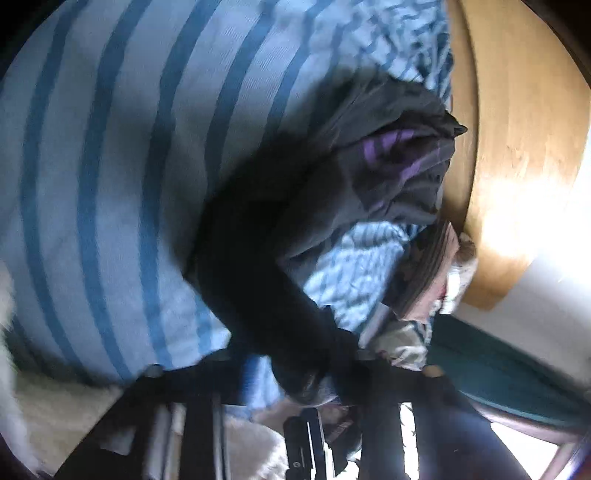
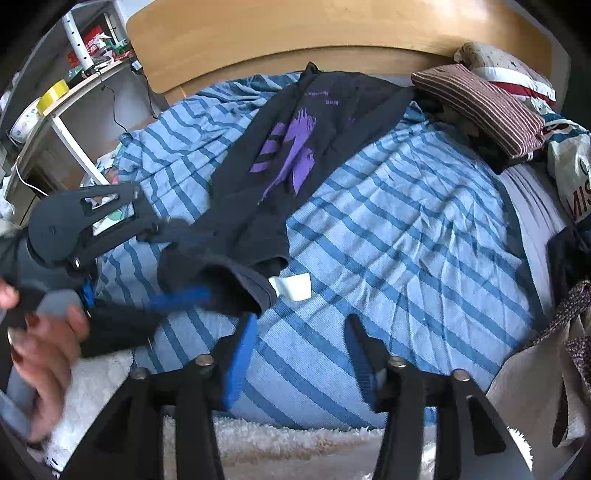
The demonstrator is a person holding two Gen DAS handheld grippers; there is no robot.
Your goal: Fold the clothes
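A black sweatshirt with a purple print [image 2: 291, 140] lies stretched along the blue striped bedspread [image 2: 388, 229], from the headboard toward the near left. A white tag [image 2: 291, 287] sticks out at its near hem. My left gripper [image 2: 177, 295] is shut on the sweatshirt's near end, with the cloth bunched between its blue pads. In the left wrist view the dark cloth [image 1: 280, 258] runs from the jaws [image 1: 314, 369] up to the purple print [image 1: 391, 147]. My right gripper [image 2: 301, 336] is open and empty above the bedspread, just right of the hem.
A wooden headboard [image 2: 332, 29] closes the far side. A striped maroon folded garment [image 2: 480, 107] and pillows [image 2: 506, 66] lie at the far right. More clothes [image 2: 569, 295] pile at the right edge. A desk with shelves [image 2: 74, 88] stands at left. A white fluffy blanket [image 2: 295, 439] lies near.
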